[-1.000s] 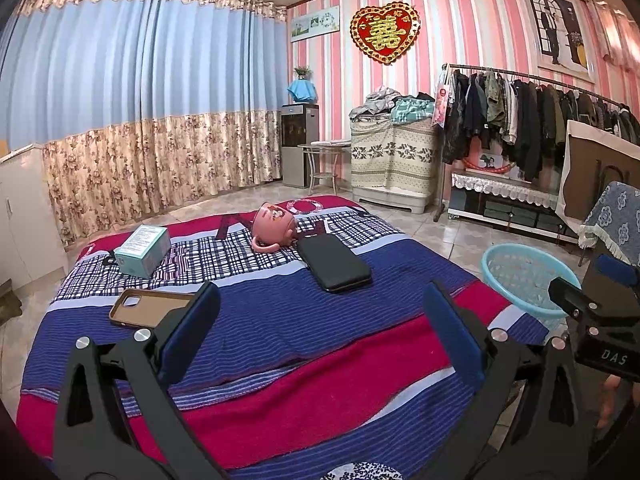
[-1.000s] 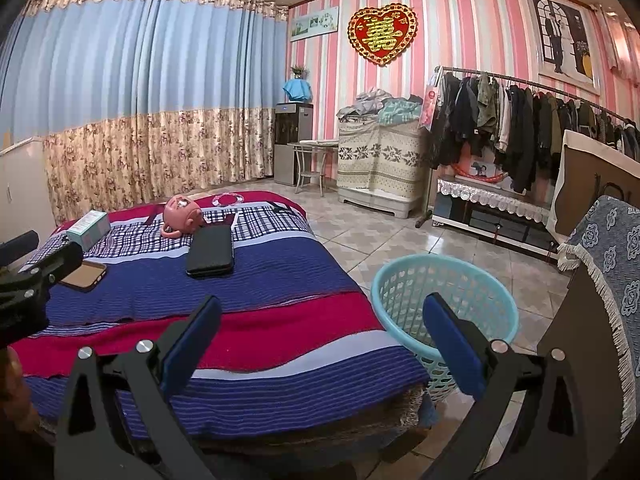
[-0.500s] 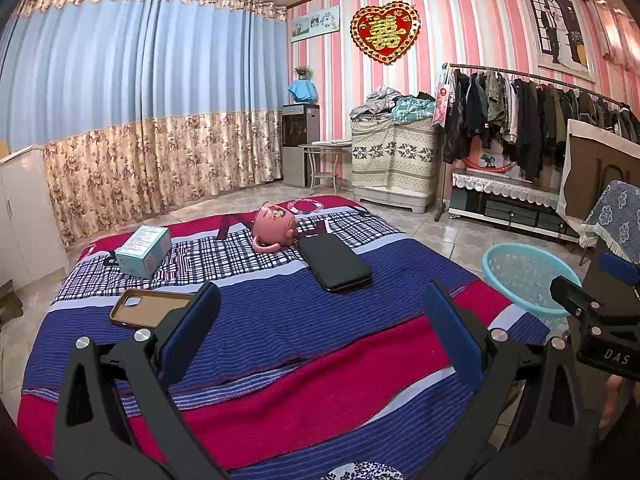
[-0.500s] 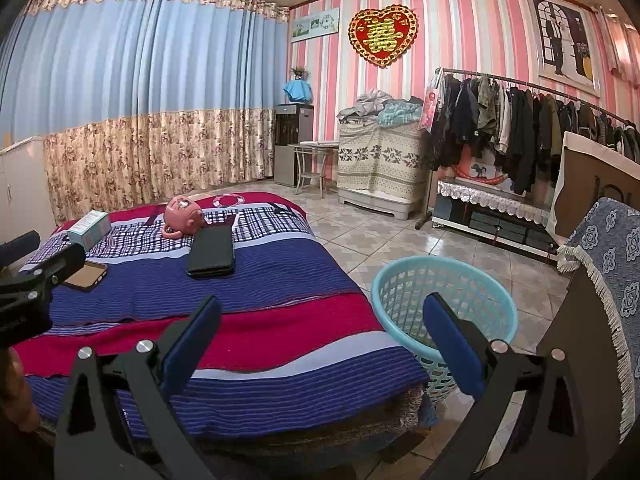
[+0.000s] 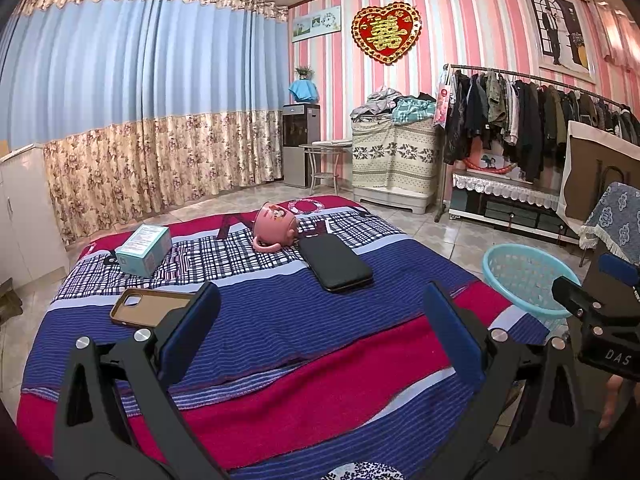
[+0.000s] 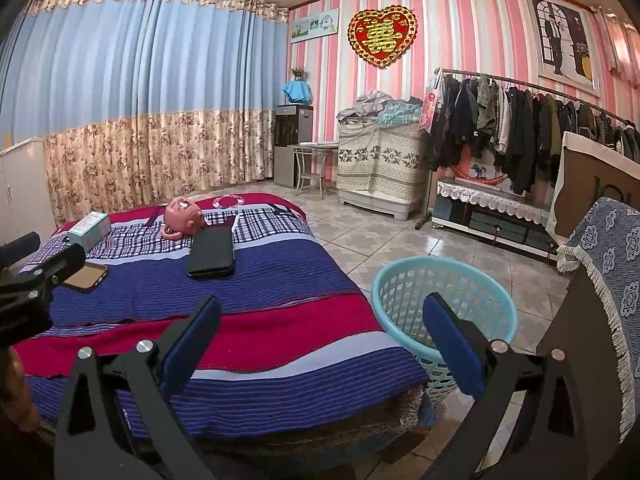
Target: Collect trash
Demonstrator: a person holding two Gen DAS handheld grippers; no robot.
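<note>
A small teal-and-white carton (image 5: pixel 145 250) lies at the far left of the striped bedspread (image 5: pixel 280 320), a tan phone case (image 5: pixel 150 307) just nearer. Beside them sit a pink mug (image 5: pixel 276 227) tipped on its side and a black wallet-like case (image 5: pixel 335 263) – all well apart from both grippers. The left gripper (image 5: pixel 320 336) hangs over the bed, fingers spread wide, holding nothing. The right gripper (image 6: pixel 320 336) – equally wide – hovers at the bed's corner, with the light-blue laundry basket (image 6: pixel 444 308) on the tiled floor alongside.
</note>
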